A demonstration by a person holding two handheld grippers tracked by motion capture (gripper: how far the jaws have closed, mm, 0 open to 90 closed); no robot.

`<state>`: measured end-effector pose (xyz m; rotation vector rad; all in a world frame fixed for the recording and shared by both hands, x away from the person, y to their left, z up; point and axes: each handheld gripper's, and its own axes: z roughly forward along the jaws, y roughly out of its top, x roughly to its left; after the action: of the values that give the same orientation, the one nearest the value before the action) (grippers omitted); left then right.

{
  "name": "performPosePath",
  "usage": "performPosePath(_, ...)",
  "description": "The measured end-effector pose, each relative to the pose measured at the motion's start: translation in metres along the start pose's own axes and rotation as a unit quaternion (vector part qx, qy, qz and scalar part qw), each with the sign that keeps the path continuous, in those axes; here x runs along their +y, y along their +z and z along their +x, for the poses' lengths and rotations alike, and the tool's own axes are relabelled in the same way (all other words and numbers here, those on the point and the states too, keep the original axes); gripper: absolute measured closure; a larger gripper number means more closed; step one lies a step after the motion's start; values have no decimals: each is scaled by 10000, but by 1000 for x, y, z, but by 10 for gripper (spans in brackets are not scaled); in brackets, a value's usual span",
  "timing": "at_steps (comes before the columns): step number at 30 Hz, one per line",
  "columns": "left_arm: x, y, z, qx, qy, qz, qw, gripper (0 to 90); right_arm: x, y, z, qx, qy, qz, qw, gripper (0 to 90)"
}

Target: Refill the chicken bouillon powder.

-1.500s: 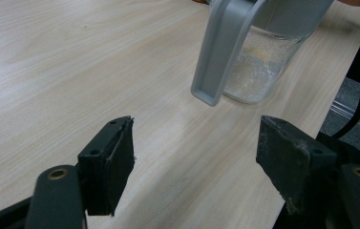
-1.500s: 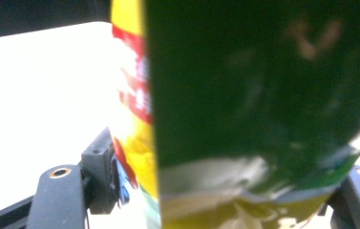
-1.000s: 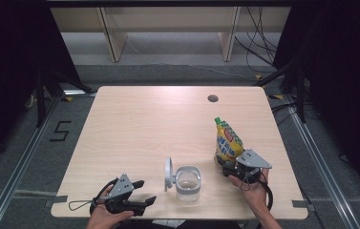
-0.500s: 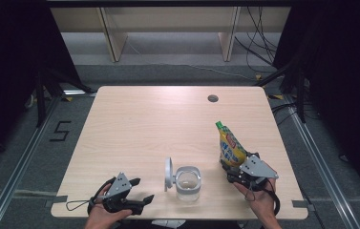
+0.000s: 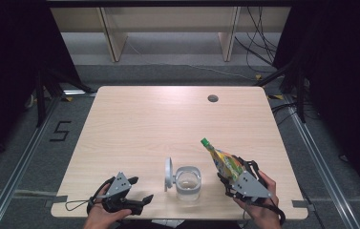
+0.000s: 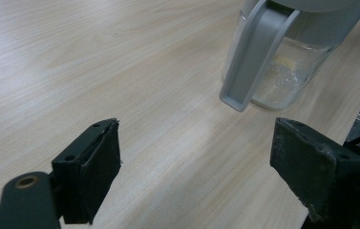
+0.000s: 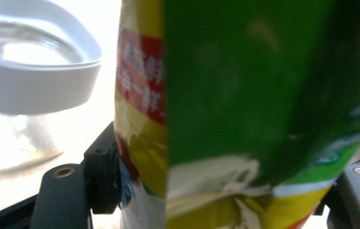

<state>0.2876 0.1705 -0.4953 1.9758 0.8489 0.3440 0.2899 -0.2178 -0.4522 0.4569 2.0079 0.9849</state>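
Pouch [image 5: 226,162] is sitting clenched in the right gripper [image 5: 237,183], tilting beside the jar [image 5: 187,182]; left gripper [image 5: 137,202] has just been opening, gripping nothing.

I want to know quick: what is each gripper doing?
Left gripper: open, jaws just widened, nothing between them.
Right gripper: shut on the pouch.

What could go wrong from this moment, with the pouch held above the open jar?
1. The yellow and green spouted pouch leans from the right gripper toward the clear glass jar with a white rim; its green cap seems still on, so nothing could pour yet.
2. The left gripper, whose jaws have just been opening, holds nothing, so the jar could slide if bumped.
3. The jar's open grey lid might be knocked.
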Motion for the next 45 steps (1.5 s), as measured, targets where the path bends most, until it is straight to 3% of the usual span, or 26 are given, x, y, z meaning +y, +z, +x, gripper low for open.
performPosePath(5,-2,-1,1,-23,-1,-5,10000,175,7,-6,12,-133,-883,249,9957,306)
performPosePath(8,-2,-2,3,-6,64,2,10000,178,9,-9,17,-134,-1153,299,9928,307)
performPosePath(12,-2,0,1,9,-51,28,10000,183,9,-10,22,-311,-1727,467,9834,307)
performPosePath(15,-2,0,1,15,20,105,9999,185,7,-11,24,-343,-1799,603,9812,308)
performPosePath(18,-3,0,0,-24,72,87,9999,188,7,-9,24,-631,-2397,713,9662,308)
performPosePath(19,-3,1,1,-14,95,108,9999,189,7,-9,23,-622,-2476,719,9642,309)
performPosePath(20,-3,1,1,-24,81,98,9999,190,8,-9,21,-656,-2735,683,9572,310)
performPosePath(22,-3,2,0,-36,-29,69,10000,191,5,-7,21,-751,-2920,638,9513,325)
performPosePath(23,-4,2,0,-41,-61,59,10000,192,5,-7,22,-829,-3131,687,9436,326)
performPosePath(25,-3,1,0,-20,-47,24,10000,195,2,-8,25,-964,-3254,766,9375,327)
performPosePath(26,-3,2,1,-9,26,9,10000,196,1,-9,27,-985,-3236,802,9376,327)
performPosePath(27,-3,2,0,9,8,34,10000,197,4,-9,24,-991,-3584,748,9253,327)
performPosePath(28,-3,2,1,42,-40,95,9999,197,3,-9,25,-1023,-3562,753,9257,328)
performPosePath(29,-4,3,0,56,-55,28,10000,198,3,-10,25,-1057,-3696,788,9198,328)
performPosePath(30,-4,2,1,7,-49,95,9999,198,7,-10,22,-1056,-4058,802,9043,328)
performPosePath(31,-4,2,1,14,-50,88,9999,199,5,-10,23,-1043,-3911,839,9106,328)
performPosePath(33,-3,2,1,10,-52,79,10000,199,7,-13,21,-1059,-4038,872,9045,329)
performPosePath(34,-3,2,0,-2,-86,39,10000,199,9,-13,19,-1054,-4213,877,8965,329)
performPosePath(35,-3,1,2,53,54,154,9999,199,8,-15,20,-1065,-4196,880,8972,329)
performPosePath(37,-3,1,2,31,73,143,9999,201,11,-15,19,-999,-4504,846,8832,330)
performPosePath(39,-4,2,0,-36,-34,31,10000,202,9,-17,21,-982,-4652,855,8756,332)
performPosePath(41,-4,2,0,-41,-33,45,10000,203,11,-17,21,-968,-5035,731,8554,360)
performPosePath(42,-4,3,0,-16,-48,-7,10000,204,10,-18,21,-950,-5042,747,8551,363)
performPosePath(43,-4,3,0,18,-41,20,10000,204,11,-18,21,-919,-5150,780,8487,364)
performPosePath(44,-4,2,1,12,-11,75,10000,205,10,-18,22,-912,-5149,858,8480,365)
performPosePath(45,-4,2,1,-14,-38,92,9999,206,10,-18,21,-955,-5219,822,8437,366)
